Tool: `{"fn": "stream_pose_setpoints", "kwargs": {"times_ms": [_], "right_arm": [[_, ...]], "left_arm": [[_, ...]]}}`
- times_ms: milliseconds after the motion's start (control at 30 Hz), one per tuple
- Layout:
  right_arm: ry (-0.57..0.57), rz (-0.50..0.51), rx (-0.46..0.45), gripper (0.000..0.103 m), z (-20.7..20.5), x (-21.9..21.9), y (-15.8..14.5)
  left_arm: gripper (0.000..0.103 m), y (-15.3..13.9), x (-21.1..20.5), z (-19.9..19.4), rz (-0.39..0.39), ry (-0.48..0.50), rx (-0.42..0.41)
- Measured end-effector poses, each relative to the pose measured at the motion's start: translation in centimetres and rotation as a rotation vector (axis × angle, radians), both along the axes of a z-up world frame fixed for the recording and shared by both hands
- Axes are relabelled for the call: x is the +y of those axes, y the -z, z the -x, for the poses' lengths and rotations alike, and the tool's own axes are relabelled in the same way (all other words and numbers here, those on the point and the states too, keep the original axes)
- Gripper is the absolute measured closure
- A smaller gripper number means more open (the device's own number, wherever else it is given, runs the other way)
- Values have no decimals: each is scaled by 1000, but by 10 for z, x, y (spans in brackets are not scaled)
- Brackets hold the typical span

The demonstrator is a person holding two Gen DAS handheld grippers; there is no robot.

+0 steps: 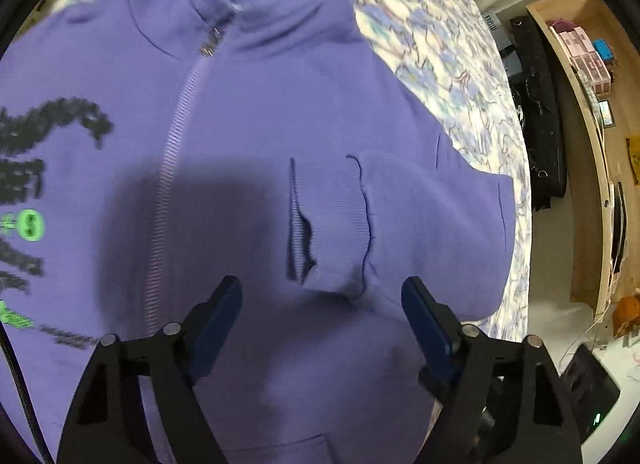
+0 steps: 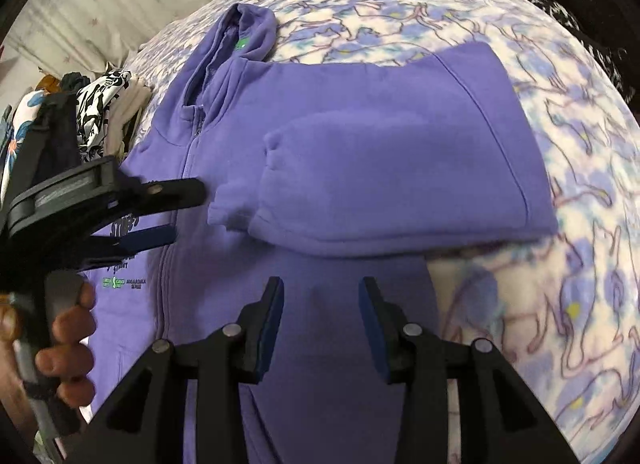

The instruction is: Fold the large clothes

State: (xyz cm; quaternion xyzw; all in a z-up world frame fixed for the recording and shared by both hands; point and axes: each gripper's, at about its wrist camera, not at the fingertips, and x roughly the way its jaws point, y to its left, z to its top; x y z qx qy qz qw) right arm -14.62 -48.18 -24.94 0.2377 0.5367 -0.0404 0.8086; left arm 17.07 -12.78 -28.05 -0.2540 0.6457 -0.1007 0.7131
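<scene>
A purple zip hoodie [image 1: 256, 112] lies front up on a floral bedspread [image 1: 436, 44]. One sleeve [image 1: 416, 224] is folded across the chest, its ribbed cuff [image 1: 332, 224] near the zipper. My left gripper [image 1: 322, 296] is open and empty, just above the cuff. In the right wrist view the hoodie [image 2: 320, 344] fills the middle, with the folded sleeve [image 2: 392, 168] lying flat. My right gripper [image 2: 322, 296] is open and empty over the hoodie's lower body. The left gripper [image 2: 172, 212] shows at the left of that view, held in a hand.
The bedspread [image 2: 560, 144] extends to the right and far side. A pile of other clothes [image 2: 100, 104] sits at the far left of the bed. A wooden shelf unit [image 1: 592, 144] and dark bags [image 1: 540, 124] stand beyond the bed edge.
</scene>
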Motion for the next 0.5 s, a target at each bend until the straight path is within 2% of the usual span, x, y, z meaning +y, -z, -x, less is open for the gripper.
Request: {"fn": "stream_pose_setpoints", "kwargs": {"times_ms": [67, 100, 133, 167, 233, 267, 300, 367, 433, 500], "right_arm": [[2, -8, 2, 64, 3, 0, 2], [1, -11, 2, 64, 4, 0, 3], [1, -13, 2, 64, 5, 0, 4], [1, -14, 2, 64, 6, 0, 4], [1, -18, 2, 64, 7, -2, 4], [3, -18, 3, 64, 8, -3, 4], [6, -17, 3, 64, 9, -5, 4], [10, -15, 1, 64, 10, -8, 2], [14, -6, -2, 64, 12, -10, 1], [22, -6, -4, 64, 14, -13, -2]], "left_arm": [[27, 9, -7, -4, 6, -1, 13], [34, 15, -11, -6, 14, 0, 25], [46, 19, -15, -8, 23, 2, 33], [53, 24, -19, -10, 33, 7, 43], [83, 27, -28, -12, 27, 16, 51], [91, 27, -32, -13, 20, 18, 47], [95, 24, -34, -14, 10, 16, 39], [96, 16, -38, -15, -24, 13, 5], [97, -4, -42, -15, -92, 32, -64], [97, -34, -45, -14, -192, 57, -163]]}}
